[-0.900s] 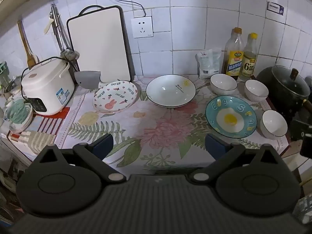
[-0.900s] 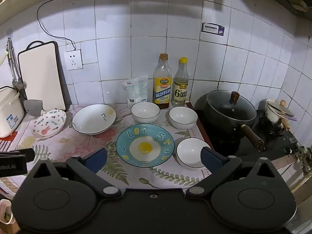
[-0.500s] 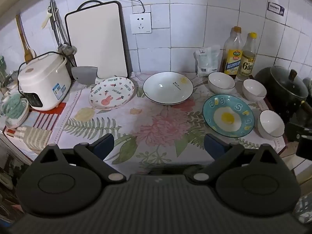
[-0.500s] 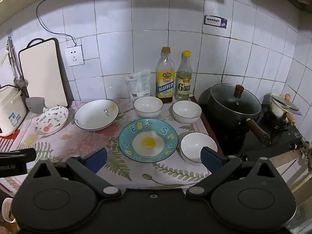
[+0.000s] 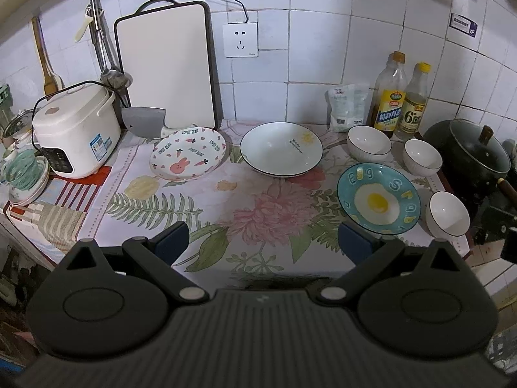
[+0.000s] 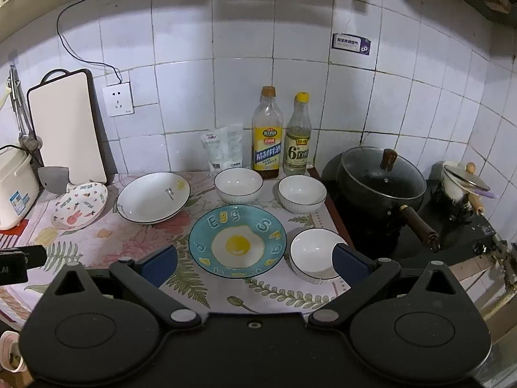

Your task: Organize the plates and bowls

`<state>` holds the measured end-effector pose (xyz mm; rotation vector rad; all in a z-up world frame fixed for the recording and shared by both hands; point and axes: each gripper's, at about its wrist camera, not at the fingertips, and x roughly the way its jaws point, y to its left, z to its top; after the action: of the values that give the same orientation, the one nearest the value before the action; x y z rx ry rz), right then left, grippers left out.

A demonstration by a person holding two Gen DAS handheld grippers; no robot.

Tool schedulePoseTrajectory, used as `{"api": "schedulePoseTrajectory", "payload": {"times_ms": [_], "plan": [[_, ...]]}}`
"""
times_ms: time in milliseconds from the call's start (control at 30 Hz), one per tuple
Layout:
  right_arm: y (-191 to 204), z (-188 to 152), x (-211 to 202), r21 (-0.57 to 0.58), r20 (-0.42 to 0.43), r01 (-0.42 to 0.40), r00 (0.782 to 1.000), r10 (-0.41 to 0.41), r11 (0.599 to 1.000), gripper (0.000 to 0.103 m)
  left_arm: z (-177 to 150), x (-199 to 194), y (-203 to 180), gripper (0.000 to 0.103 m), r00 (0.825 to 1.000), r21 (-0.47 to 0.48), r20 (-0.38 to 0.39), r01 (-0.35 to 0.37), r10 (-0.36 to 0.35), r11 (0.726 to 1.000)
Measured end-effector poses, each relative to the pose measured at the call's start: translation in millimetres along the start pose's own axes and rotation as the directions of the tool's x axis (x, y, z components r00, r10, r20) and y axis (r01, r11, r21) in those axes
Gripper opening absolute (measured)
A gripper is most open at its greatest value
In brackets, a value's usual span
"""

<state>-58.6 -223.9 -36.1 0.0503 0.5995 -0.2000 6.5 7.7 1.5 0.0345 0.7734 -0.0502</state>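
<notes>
On the floral cloth lie a bunny-print plate [image 5: 188, 152] [image 6: 79, 205], a white deep plate with a sun mark [image 5: 281, 148] [image 6: 153, 196], and a blue fried-egg plate [image 5: 378, 198] [image 6: 237, 241]. Three white bowls stand around it: back left [image 6: 238, 184], back right [image 6: 302, 193] and front right [image 6: 315, 253]. My left gripper [image 5: 262, 242] hangs open over the cloth's near edge, holding nothing. Just short of the egg plate and the front bowl, my right gripper [image 6: 255, 262] is open and empty too.
A rice cooker [image 5: 76, 131] and a cutting board [image 5: 166, 64] stand at the back left. Two bottles [image 6: 281, 135] and a bag [image 6: 226, 147] line the tiled wall. A black lidded pot [image 6: 381, 181] sits on the stove to the right, its handle pointing forward.
Both views have drawn back and up a little from the counter, so the dishes sit slightly lower and farther. No dish has moved, and both grippers stay open.
</notes>
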Motion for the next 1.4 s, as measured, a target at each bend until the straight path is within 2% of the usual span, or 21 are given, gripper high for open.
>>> {"api": "schedulePoseTrajectory", "payload": {"times_ms": [367,933,1400], "plan": [[1,-1,-3,-0.009,0.007,-0.004,1.000,0.004,1.000,0.103,-5,-5,-5,0.101,1.000,0.021,0.008,0.006,-0.006,1.000],[8,-4,2,-0.050,-0.014,0.004,1.000,-0.005,0.999,0.103,-7,6,9,0.103,0.999,0.009,-0.028,-0.021,0.021,1.000],[12,-4,5,-0.064,-0.018,0.023,1.000,-0.024,0.998,0.103,-6,6,9,0.103,0.999,0.009,-0.030,-0.022,0.022,1.000]]}}
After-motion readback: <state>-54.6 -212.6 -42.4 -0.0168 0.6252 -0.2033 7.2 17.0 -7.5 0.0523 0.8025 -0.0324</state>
